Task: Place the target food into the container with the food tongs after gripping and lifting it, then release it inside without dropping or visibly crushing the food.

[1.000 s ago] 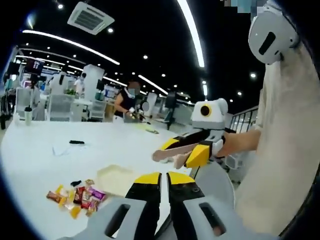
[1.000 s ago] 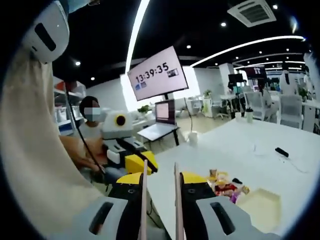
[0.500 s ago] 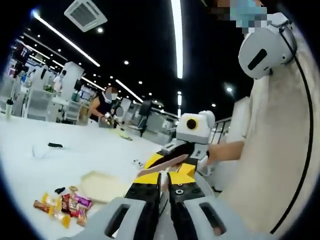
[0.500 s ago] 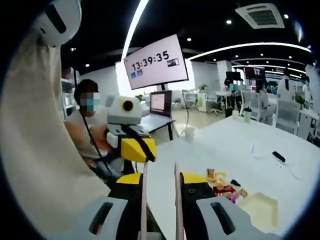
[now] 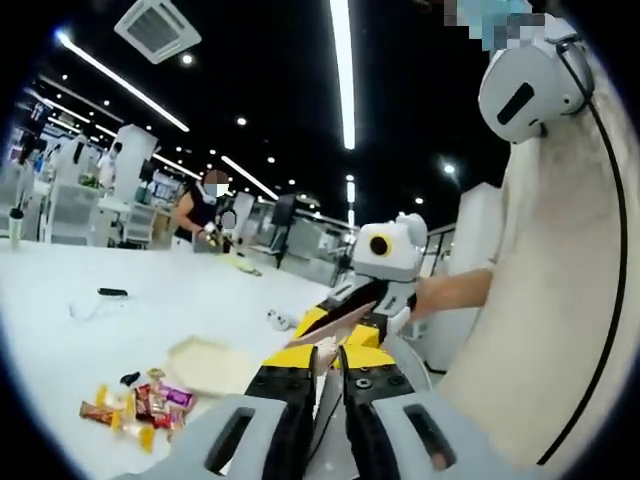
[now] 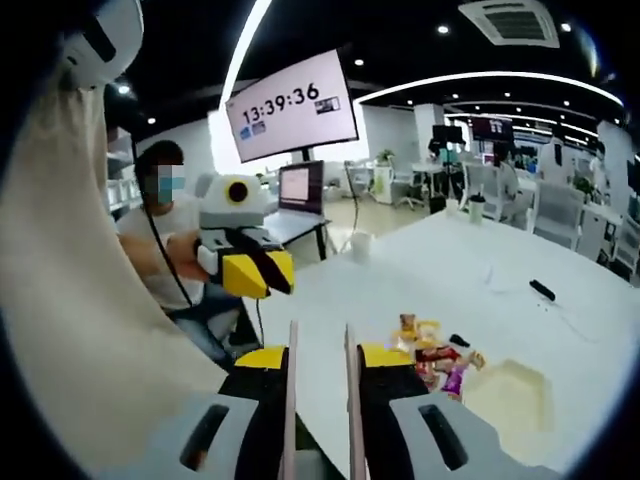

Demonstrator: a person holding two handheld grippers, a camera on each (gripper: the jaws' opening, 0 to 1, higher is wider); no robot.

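**Both grippers swinging round toward the snack pile, nothing picked up yet**

Both views are panning compared with the earlier frames. In the left gripper view the left gripper point(image 5: 325, 365) is now sitting with a hair more gap between its black-and-yellow jaws, though they are all but together and holding nothing. The right gripper point(image 5: 345, 320) is drifting closer to it, crossing in at about 1 o'clock of the jaws with the wooden food tongs point(image 5: 335, 322) clamped in it. In the right gripper view the tongs' two pale blades point(image 6: 318, 390) are rising parallel with a narrow gap, and the left gripper point(image 6: 250, 268) is appearing at 10 o'clock, smaller and further from the blades than before.

The wrapped snacks point(image 5: 135, 405), the target food, are lying in a loose pile on the white desk point(image 5: 60, 320), at 8 o'clock in the left gripper view and at 3 o'clock of the blades point(image 6: 435, 355) in the right one. The shallow cream container point(image 5: 210, 362) is lying just beside the pile and looks empty. My judgement: the approach is only beginning, and the tongs are not yet aimed at any one piece.

The blade tips are cut off by the jaws, so I cannot tell how the tongs are seated. Individual wrappers are too small to name. A small dark object point(image 6: 542, 290) on the desk is unclear.
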